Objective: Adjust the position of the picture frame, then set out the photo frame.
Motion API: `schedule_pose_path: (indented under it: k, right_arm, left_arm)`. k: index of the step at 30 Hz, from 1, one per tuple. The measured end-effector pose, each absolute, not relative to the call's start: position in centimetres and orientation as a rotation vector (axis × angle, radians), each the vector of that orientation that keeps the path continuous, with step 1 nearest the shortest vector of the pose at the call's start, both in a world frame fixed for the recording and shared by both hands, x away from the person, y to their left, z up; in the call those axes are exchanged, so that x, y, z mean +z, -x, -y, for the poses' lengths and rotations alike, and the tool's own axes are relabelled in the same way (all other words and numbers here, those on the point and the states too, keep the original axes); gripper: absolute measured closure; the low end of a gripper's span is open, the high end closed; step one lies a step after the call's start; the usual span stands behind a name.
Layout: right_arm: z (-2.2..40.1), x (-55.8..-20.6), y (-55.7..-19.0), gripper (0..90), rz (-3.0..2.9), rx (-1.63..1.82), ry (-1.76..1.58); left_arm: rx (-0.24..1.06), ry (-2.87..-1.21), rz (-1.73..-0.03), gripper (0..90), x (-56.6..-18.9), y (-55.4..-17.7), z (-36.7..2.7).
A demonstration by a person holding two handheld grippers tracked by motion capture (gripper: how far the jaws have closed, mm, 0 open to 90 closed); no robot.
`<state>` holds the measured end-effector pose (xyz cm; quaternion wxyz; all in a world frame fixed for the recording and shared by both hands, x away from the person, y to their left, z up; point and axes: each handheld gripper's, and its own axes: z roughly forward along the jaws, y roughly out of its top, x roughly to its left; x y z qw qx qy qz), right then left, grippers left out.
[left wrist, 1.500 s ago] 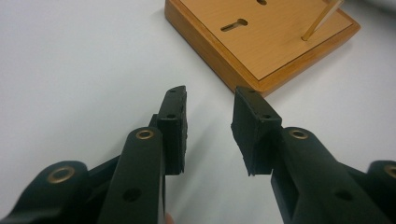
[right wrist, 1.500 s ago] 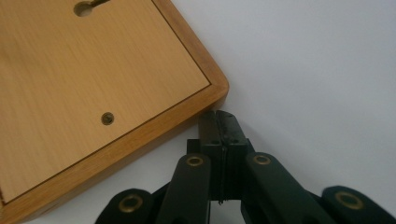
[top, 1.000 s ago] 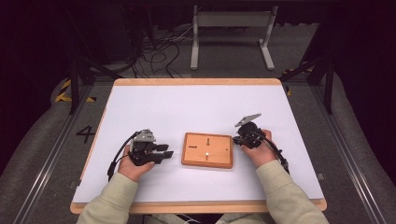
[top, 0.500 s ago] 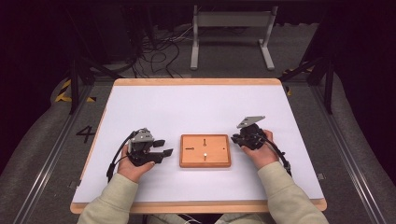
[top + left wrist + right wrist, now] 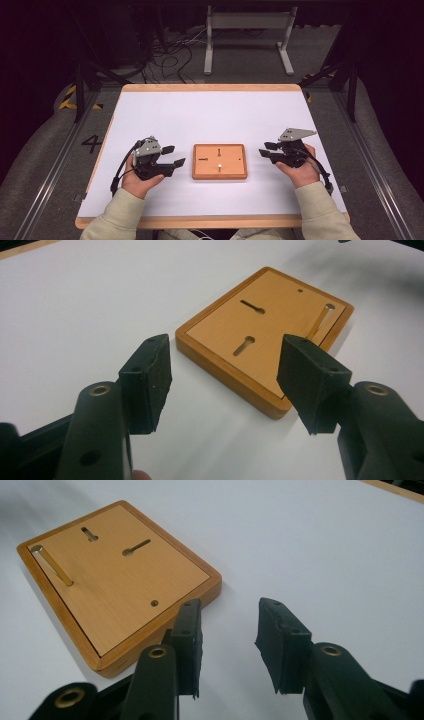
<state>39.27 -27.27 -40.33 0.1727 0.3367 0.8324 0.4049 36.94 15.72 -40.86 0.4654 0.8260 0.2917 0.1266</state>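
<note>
A flat wooden board [image 5: 220, 161] with keyhole slots lies on the white table [image 5: 210, 120], between my two grippers. My left gripper [image 5: 173, 156] hovers just left of the board [image 5: 265, 335]; its jaws have just been opening and stand apart with nothing between them. My right gripper [image 5: 266, 149] sits a short way right of the board [image 5: 120, 575]. Its jaws have also just been opening and are empty. In the left gripper view the fingers [image 5: 150, 380] frame the board's near corner. The right gripper's fingers [image 5: 280, 640] point past the board's corner at bare table.
The table's wooden rim [image 5: 210, 87] runs along the far side. Beyond it stand a metal frame [image 5: 250, 35] and loose cables [image 5: 170, 50] on the dark floor. Floor rails run along both sides of the table.
The right gripper has drawn away from the board to the right and its jaws have parted. The left gripper's jaws have spread wider and it rose slightly.
</note>
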Motion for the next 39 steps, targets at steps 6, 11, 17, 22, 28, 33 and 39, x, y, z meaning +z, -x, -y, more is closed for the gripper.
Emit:
schedule_pose_path:
  k: [6,11,17,22,28,33,39]
  right_arm:
    - [27.6,-39.9,-38.9,61.6,-2.339,1.170,-0.953]
    - [28.1,-39.8,-38.7,60.9,-2.326,1.170,-0.965]
    - [28.5,-39.4,-38.4,60.1,-2.306,1.174,-0.975]
    - [28.8,-39.3,-38.3,60.0,-2.299,1.177,-0.979]
    - [28.9,-39.3,-38.2,59.6,-2.300,1.175,-0.984]
    - [29.0,-39.3,-38.0,59.9,-2.298,1.179,-0.986]
    - [29.2,-39.4,-37.8,59.9,-2.295,1.180,-0.990]
  left_arm:
    - [0.283,-2.022,-0.682,35.5,-40.5,-36.8,-14.3]
    - [0.284,-2.039,-0.636,34.0,-40.5,-36.4,-12.5]
    - [0.284,-2.034,-0.613,34.0,-40.6,-36.3,-10.6]
    - [0.278,-2.027,-0.591,34.1,-40.7,-36.3,-9.6]
    - [0.261,-2.023,-0.580,39.7,-41.1,-37.0,-8.4]
    - [0.218,-2.022,-0.557,45.5,-41.6,-37.5,-7.3]
    - [0.146,-2.047,-0.537,47.2,-42.5,-38.0,-6.4]
